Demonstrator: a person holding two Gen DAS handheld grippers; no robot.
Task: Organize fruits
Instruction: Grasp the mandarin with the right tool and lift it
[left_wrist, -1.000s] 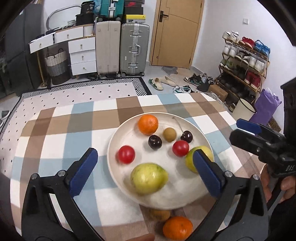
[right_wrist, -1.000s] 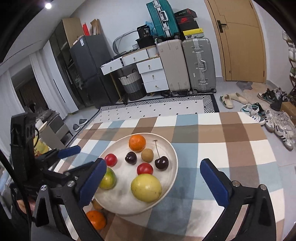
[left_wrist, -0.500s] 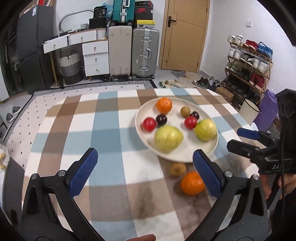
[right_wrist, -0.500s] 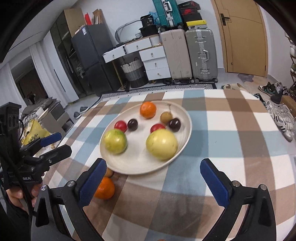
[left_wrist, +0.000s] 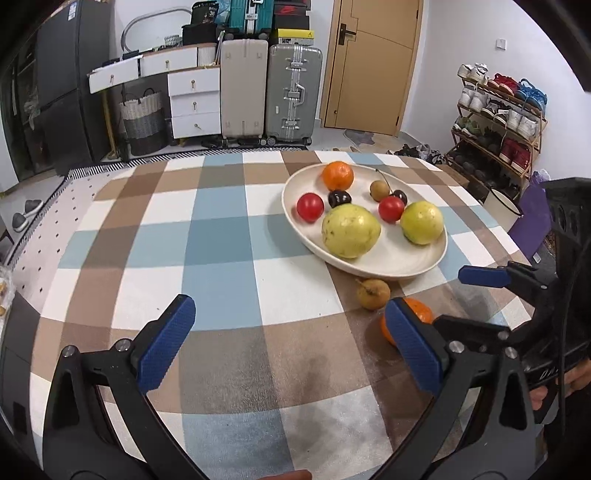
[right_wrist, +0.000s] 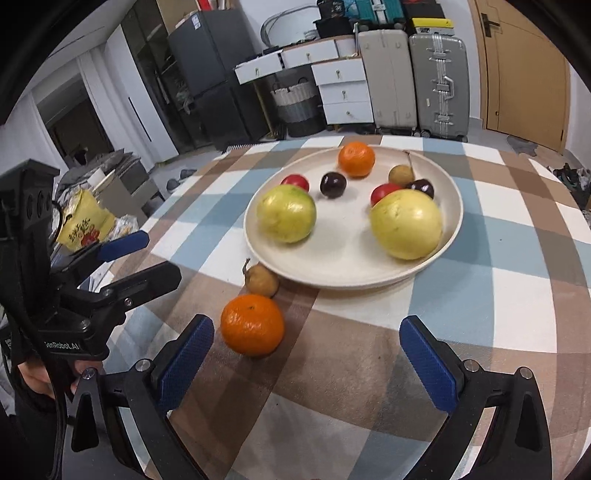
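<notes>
Loose orange (right_wrist: 252, 324) on the checked tablecloth (right_wrist: 369, 354) just off the plate (right_wrist: 354, 269) rim's near edge, beside a small brown fruit (right_wrist: 261, 279); right gripper (right_wrist: 306, 363) spread and empty, left gripper (left_wrist: 286, 343) likewise; best straddled squarely, closed gently.

The left tongs (right_wrist: 122, 258) body seemingly reads "GenRobot.AI".

Both grippers drawn back from the plate (left_wrist: 439, 254), left gripper (left_wrist: 288, 339) shifted leftward, loose orange (right_wrist: 253, 325) now before right gripper (right_wrist: 306, 363)
</notes>
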